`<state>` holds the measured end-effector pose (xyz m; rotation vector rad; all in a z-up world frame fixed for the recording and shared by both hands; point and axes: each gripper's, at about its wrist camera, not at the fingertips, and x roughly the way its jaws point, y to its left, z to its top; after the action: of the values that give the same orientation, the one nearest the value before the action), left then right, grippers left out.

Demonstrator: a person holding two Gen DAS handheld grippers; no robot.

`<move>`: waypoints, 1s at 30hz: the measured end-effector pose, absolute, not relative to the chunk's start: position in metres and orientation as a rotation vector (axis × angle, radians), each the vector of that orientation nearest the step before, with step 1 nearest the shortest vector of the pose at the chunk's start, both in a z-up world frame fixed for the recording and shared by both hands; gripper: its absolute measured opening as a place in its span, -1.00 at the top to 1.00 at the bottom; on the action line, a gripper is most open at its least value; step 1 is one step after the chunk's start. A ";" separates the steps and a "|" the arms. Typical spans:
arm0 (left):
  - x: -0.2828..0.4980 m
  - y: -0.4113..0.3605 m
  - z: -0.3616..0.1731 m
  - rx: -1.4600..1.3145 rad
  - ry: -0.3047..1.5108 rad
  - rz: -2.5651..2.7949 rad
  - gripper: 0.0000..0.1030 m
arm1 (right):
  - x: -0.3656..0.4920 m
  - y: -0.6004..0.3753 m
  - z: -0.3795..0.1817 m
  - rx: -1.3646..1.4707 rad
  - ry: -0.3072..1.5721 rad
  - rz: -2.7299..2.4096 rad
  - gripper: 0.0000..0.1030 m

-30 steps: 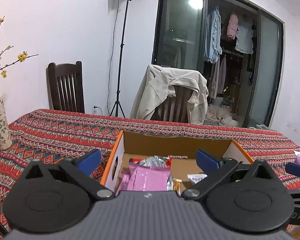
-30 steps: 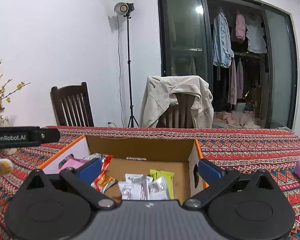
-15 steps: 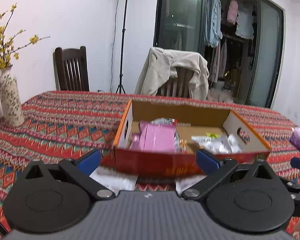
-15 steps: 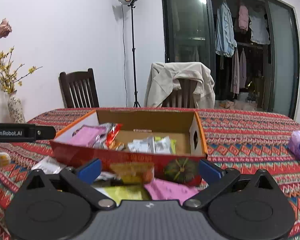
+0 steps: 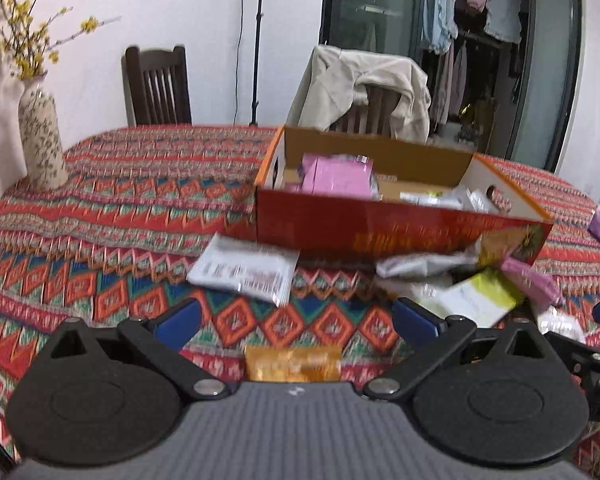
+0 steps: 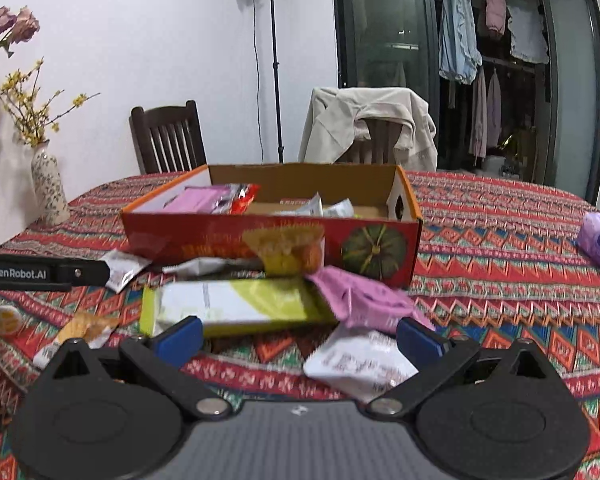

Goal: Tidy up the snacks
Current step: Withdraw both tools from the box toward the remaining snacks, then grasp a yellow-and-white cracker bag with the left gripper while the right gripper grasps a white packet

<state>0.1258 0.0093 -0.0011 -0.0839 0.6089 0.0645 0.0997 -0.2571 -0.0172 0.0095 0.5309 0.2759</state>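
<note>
Several packets are already lodged in the red-and-orange cardboard box (image 6: 276,240) at frame centre. Loose snacks, among them a yellow-green carton (image 6: 236,306) and a pink wrapper (image 6: 360,300), are left on the tablecloth in front. Left gripper (image 5: 296,320) and right gripper (image 6: 298,338) are spread, grasping nothing.

Tablecloth (image 6: 500,264) is loud: red, orange, teal and blue zigzags and diamonds. The box (image 6: 204,236) is red outside with an orange rim and a green pumpkin print. Near the table's front edge: a lime-and-white packet (image 6: 236,304), a pink one (image 6: 360,300), and an orange-ish blurry one (image 5: 292,363). Gripper fingertips (image 6: 180,336) are blue.
</note>
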 end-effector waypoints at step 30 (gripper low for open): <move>0.108 0.002 -0.031 -0.033 0.695 0.107 0.02 | 0.093 -0.258 -0.039 0.020 0.600 0.273 -1.00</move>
<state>0.1084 0.0024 -0.0315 -0.0330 0.6950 0.1067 0.0934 -0.2580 -0.0388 0.0196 0.5998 0.2729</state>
